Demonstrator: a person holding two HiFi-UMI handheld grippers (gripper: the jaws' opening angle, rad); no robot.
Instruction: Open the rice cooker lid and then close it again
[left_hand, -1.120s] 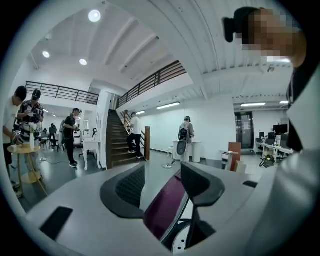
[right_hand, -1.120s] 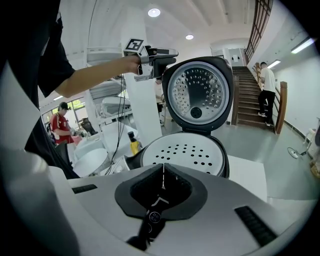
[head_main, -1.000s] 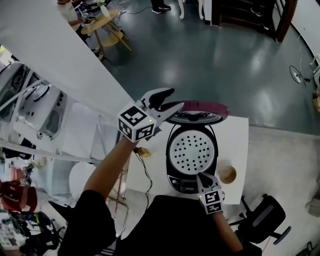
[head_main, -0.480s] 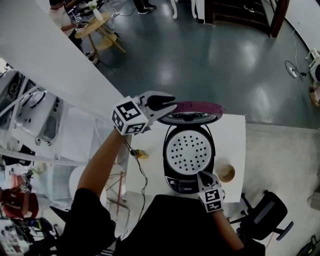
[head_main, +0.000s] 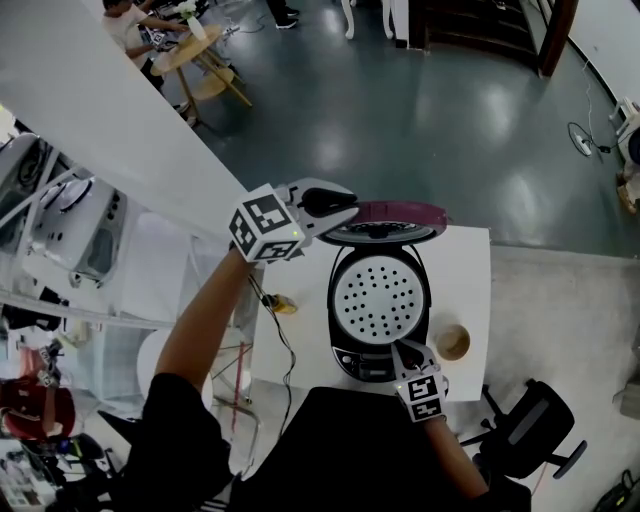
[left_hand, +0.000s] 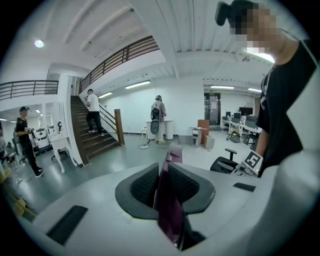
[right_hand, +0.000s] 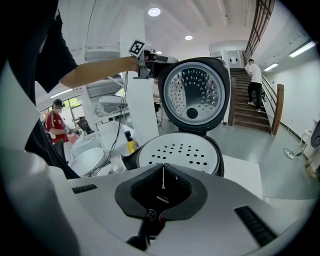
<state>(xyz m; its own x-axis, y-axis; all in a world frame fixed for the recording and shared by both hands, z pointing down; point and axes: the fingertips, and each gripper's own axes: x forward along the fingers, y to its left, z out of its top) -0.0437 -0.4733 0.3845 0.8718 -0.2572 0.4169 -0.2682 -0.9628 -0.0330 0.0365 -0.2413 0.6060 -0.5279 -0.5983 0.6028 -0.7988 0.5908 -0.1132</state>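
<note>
Lid (head_main: 408, 212) in outstretched left hand-held gripper (head_main: 347, 208)

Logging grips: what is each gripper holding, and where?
The left gripper, jaws just closed in, pinches the open lid by its purple rim. The right gripper, shut, holds nothing.

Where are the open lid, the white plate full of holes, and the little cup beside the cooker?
open lid (head_main: 410, 211): head view, its purple top edge.
plate with holes (head_main: 380, 297): head view, its centre.
cup (head_main: 453, 343): head view, its inside.
</note>
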